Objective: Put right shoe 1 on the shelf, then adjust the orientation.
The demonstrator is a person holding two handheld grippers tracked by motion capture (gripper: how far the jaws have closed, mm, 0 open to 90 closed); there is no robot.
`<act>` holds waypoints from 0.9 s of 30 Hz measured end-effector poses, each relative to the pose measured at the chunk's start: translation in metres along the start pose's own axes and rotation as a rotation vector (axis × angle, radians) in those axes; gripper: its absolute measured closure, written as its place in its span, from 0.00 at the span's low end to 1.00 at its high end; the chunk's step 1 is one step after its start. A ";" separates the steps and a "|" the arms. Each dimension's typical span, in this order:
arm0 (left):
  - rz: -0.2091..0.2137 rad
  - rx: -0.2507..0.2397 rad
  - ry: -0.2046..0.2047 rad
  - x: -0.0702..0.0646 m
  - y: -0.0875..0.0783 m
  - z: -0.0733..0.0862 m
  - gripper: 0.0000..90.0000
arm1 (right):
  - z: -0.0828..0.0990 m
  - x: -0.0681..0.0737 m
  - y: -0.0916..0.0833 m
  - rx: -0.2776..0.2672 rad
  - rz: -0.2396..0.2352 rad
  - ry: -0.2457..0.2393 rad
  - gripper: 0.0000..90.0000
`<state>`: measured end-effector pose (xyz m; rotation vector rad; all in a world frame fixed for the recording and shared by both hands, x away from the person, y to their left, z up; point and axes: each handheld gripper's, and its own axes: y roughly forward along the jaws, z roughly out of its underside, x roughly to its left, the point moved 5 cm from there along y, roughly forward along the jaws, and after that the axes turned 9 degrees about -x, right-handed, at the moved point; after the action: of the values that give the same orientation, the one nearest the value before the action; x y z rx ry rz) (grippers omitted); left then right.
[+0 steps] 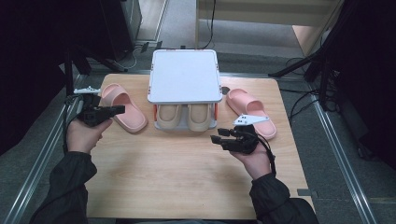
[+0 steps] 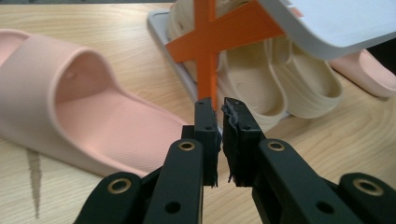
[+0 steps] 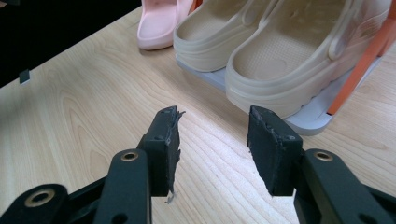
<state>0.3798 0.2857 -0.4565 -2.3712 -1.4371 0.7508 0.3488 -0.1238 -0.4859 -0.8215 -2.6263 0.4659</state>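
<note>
A white two-tier rack (image 1: 185,74) with orange braces (image 2: 219,32) stands at the back middle of the wooden table (image 1: 177,177). A pair of beige clogs (image 1: 187,116) sits on its lower shelf, heels toward me. One pink slipper (image 1: 128,114) lies left of the rack, another (image 1: 250,108) lies to its right. My left gripper (image 1: 120,110) hovers by the left slipper (image 2: 70,107); its jaws (image 2: 218,109) stand almost together with nothing between them. My right gripper (image 1: 215,138) is open and empty, low over the table in front of the clogs (image 3: 280,56).
The rack's grey base (image 3: 313,119) juts out just beyond the right gripper's jaws (image 3: 217,122). Bare wood stretches between both hands and the table's front edge. Dark stands and cables surround the table on the floor.
</note>
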 end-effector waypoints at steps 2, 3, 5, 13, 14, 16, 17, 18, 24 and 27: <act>-0.016 -0.004 0.003 0.005 0.000 0.003 0.93 | 0.000 0.000 0.002 0.003 -0.002 -0.002 0.61; -0.026 -0.003 0.010 0.007 0.001 0.004 0.95 | 0.001 0.001 0.003 0.008 -0.004 -0.005 0.61; -0.024 0.013 0.000 0.010 0.003 0.006 0.99 | 0.001 0.001 0.004 0.012 -0.005 -0.007 0.61; -0.050 0.042 -0.004 0.024 0.016 0.015 1.00 | 0.003 0.000 0.006 0.022 -0.003 -0.005 0.62; -0.059 0.053 -0.005 0.026 0.019 0.017 1.00 | 0.003 0.000 0.005 0.021 -0.003 -0.005 0.62; -0.058 0.059 -0.008 0.029 0.023 0.018 0.99 | 0.003 0.000 0.005 0.017 -0.001 -0.004 0.62; -0.059 0.057 -0.015 0.030 0.025 0.019 0.99 | 0.004 -0.001 0.005 0.022 0.002 -0.001 0.62; -0.058 0.059 -0.016 0.032 0.027 0.019 0.99 | 0.005 -0.001 0.005 0.022 0.010 -0.005 0.62; -0.075 0.080 -0.036 0.044 0.044 0.023 0.99 | 0.006 -0.002 0.000 0.011 0.033 0.003 0.64; -0.080 0.078 -0.044 0.049 0.049 0.023 0.99 | 0.010 -0.001 0.000 0.014 0.034 0.010 0.64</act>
<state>0.4211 0.3046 -0.5132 -2.2385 -1.4831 0.8275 0.3460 -0.1265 -0.4949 -0.8632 -2.6006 0.4880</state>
